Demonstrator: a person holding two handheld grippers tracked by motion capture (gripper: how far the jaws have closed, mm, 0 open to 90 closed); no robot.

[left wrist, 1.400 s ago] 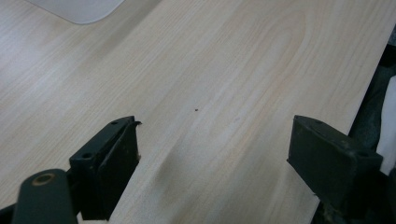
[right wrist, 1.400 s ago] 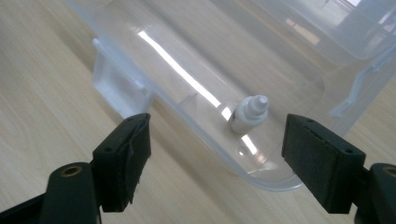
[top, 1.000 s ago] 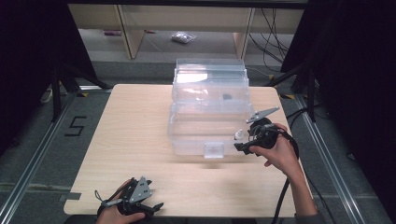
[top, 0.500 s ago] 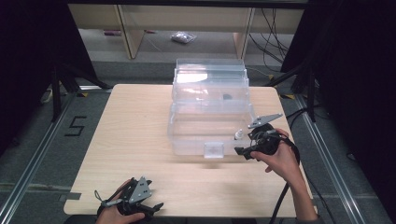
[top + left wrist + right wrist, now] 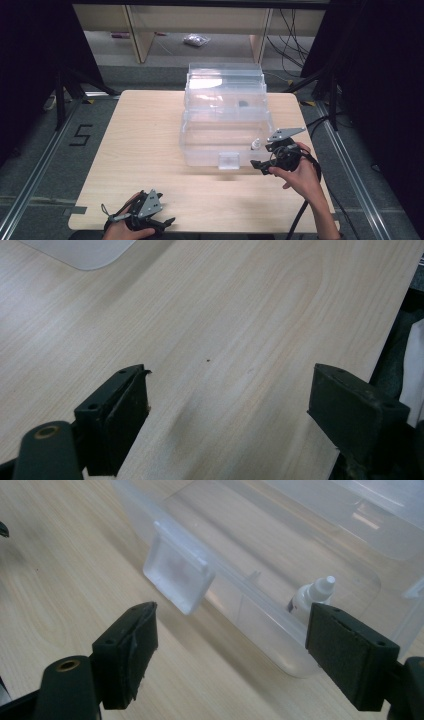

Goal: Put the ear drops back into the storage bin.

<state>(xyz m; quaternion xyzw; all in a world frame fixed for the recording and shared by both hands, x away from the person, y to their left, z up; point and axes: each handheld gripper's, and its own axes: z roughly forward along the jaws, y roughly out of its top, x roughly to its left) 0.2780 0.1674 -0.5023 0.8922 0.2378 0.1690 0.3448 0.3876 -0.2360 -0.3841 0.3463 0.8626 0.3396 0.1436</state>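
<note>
A clear plastic box [image 5: 200, 135] stands mid-table with its lid tipped back. On its front wall hangs a latch tab [image 5: 229, 161] [image 5: 177, 575]. A small white dropper bottle [image 5: 255, 144] [image 5: 312, 596] stands inside the box, in the front right corner. My right gripper [image 5: 260, 165] [image 5: 230, 645] hovers just outside that corner with its jaws wide apart, nothing between them. My left gripper [image 5: 165, 222] [image 5: 227, 400] rests near the table's front left edge, open over bare wood.
The wooden table [image 5: 140, 150] has free room left of and in front of the box. Its edge [image 5: 395, 325] runs close to the left gripper's right jaw. Cables trail off the table's right side. Shelving stands behind the table.
My right gripper has drifted slightly toward the near edge, staying open. The left gripper and the box have not moved.
</note>
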